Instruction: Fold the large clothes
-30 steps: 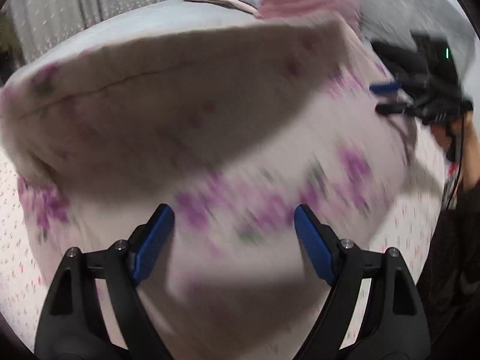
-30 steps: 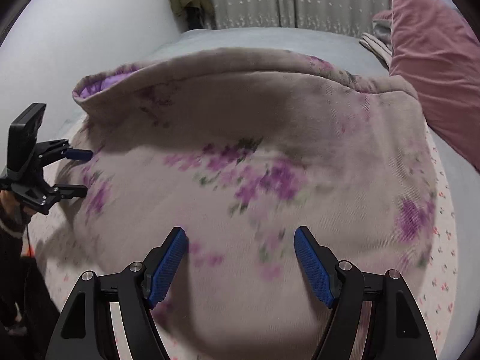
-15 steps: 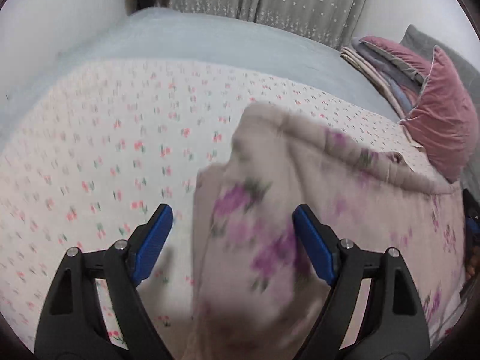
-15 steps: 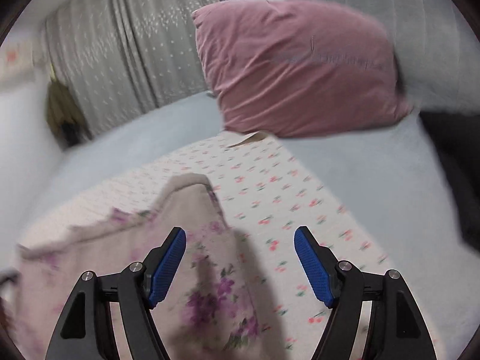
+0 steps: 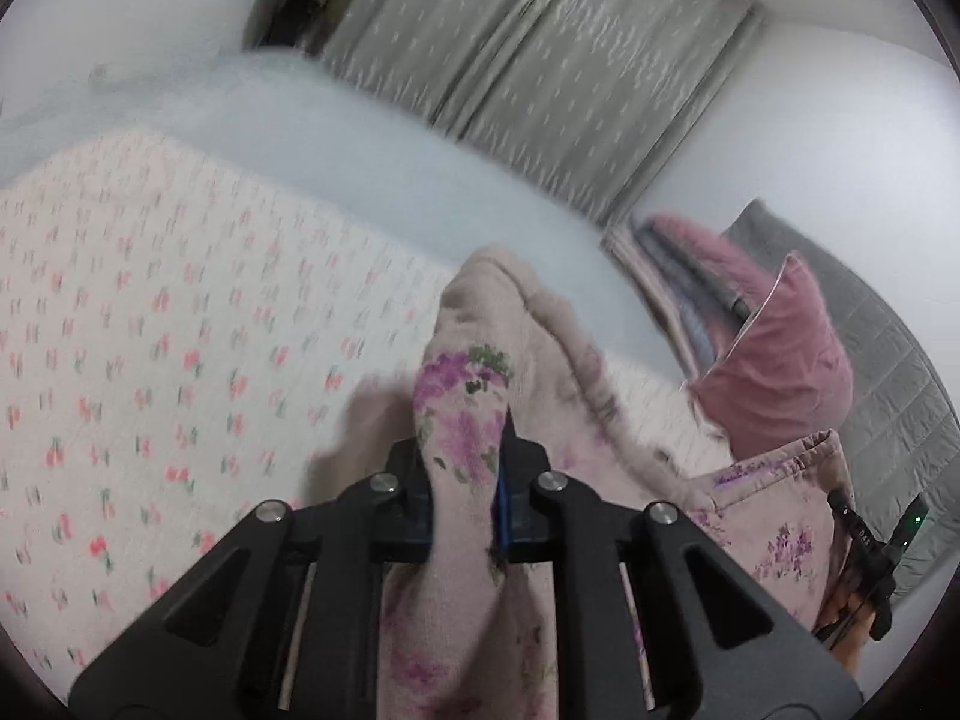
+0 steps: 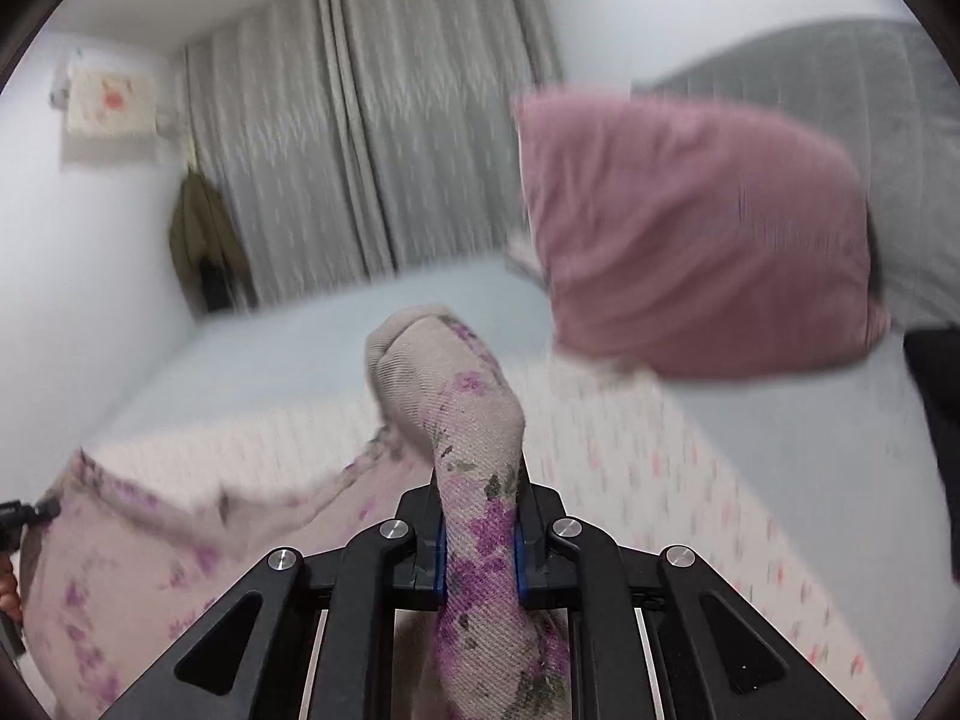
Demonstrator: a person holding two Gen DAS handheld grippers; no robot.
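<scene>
fleecy beige fabric with purple flowers, the garment (image 5: 462,432), was pinched in both tools. the left tool (image 5: 465,480) had just been closing and was clamped on a bunched corner of it, which stood up past the jaws toward 12 o'clock. the right tool (image 6: 480,534) had likewise just been closing and gripped another bunched corner (image 6: 474,462), the cloth rising out of the jaws and curling toward 11 o'clock. between the two grips the garment sagged across the bed's cherry-print cover (image 5: 150,330). in the left wrist view the right tool showed at about 4 o'clock, at the garment's far corner; in the right wrist view the left tool sat at the 9 o'clock edge. a pink pillow (image 6: 690,228) leaned at 2 o'clock against a grey headboard (image 6: 840,72), and grey curtains (image 6: 372,138) hung at 12 o'clock.
</scene>
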